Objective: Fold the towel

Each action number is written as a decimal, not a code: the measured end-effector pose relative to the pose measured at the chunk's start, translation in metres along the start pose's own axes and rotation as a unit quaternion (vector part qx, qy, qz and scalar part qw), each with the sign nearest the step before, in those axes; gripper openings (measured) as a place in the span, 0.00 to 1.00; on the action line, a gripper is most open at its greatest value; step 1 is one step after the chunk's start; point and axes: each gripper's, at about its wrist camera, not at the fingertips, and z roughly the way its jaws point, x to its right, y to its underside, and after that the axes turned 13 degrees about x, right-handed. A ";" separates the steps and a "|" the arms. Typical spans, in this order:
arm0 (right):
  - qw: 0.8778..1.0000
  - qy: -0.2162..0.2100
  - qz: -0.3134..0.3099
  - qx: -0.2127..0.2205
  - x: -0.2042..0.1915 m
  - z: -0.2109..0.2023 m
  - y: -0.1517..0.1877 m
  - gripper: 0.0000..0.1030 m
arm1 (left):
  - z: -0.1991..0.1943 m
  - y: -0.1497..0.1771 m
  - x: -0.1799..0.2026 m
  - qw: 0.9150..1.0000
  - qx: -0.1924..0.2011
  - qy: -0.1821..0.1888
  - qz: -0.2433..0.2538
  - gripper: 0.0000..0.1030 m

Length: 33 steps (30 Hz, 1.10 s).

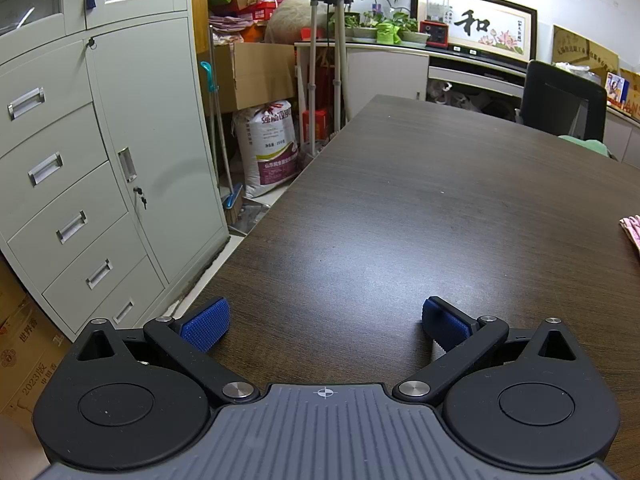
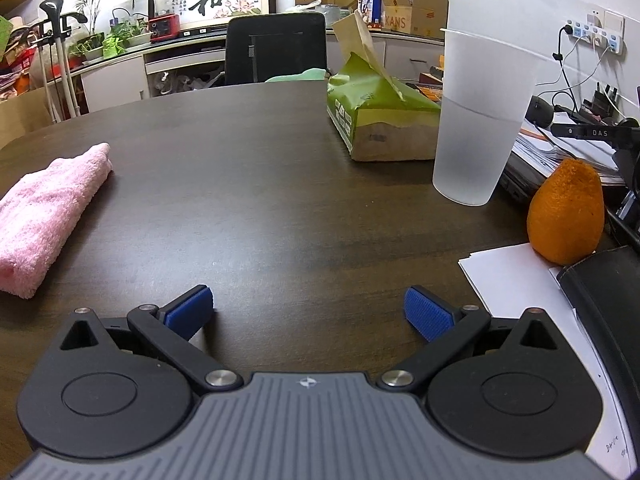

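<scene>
A pink towel (image 2: 48, 208) lies folded into a thick bundle on the dark wooden table (image 2: 260, 184), at the left of the right wrist view. Only its edge (image 1: 632, 230) shows at the far right of the left wrist view. My right gripper (image 2: 308, 312) is open and empty, low over the table, to the right of the towel and apart from it. My left gripper (image 1: 326, 326) is open and empty over bare table (image 1: 400, 220) near its left edge, well left of the towel.
A frosted plastic cup (image 2: 476, 120), a green tissue pack (image 2: 376, 120), an orange fruit (image 2: 566, 216), white papers (image 2: 516, 276) and a black object (image 2: 608, 292) stand at the right. A black chair (image 2: 276, 46) is behind the table. A grey cabinet (image 1: 100, 160) stands left of the table.
</scene>
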 end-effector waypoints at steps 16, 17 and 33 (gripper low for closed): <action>1.000 -0.003 -0.001 -0.001 0.001 0.000 -0.001 1.00 | 0.000 0.000 0.000 1.000 0.000 0.000 0.000 1.00; 1.000 -0.003 -0.001 -0.001 0.001 0.000 -0.001 1.00 | 0.000 0.000 0.000 1.000 0.000 0.000 0.000 1.00; 1.000 -0.003 -0.001 -0.001 0.001 0.000 -0.001 1.00 | 0.001 0.001 0.002 1.000 0.000 -0.002 0.000 1.00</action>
